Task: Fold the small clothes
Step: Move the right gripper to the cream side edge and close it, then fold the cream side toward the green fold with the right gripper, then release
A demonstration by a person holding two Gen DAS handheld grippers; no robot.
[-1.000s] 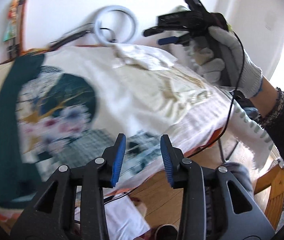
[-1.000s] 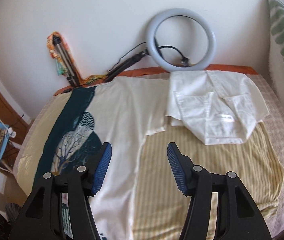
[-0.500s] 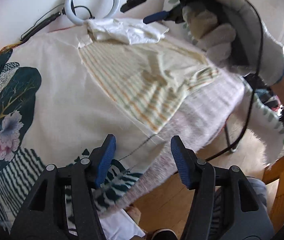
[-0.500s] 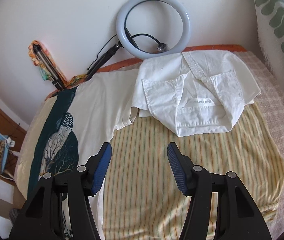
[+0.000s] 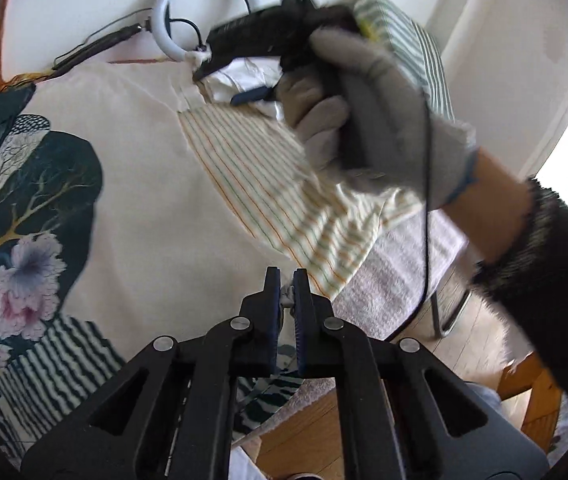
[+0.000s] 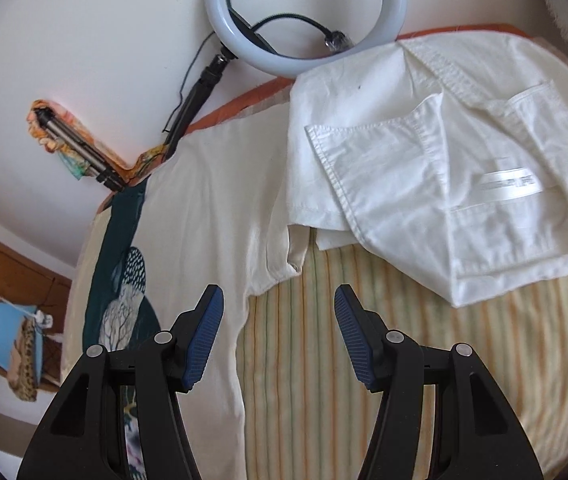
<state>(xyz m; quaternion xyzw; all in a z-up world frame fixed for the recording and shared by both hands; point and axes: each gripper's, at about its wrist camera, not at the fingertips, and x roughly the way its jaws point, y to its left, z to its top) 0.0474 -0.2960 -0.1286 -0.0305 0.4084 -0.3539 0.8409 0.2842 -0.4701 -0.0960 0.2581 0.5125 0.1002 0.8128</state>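
A cream printed cloth (image 5: 155, 208) with a dark tree-and-flower design fills the left and centre of the left wrist view. A striped garment (image 6: 384, 360) covers the lower right of the right wrist view, and a white shirt (image 6: 444, 168) lies rumpled at the upper right, overlapping its far edge. A ring light (image 6: 304, 20) leans at top centre. The left gripper (image 5: 287, 280), low in its frame, has just closed its jaws on a bit of fabric at the cloth's near edge. The right gripper (image 6: 279, 308), in a gloved hand (image 5: 368, 112), hovers with jaws apart, gripping nothing.
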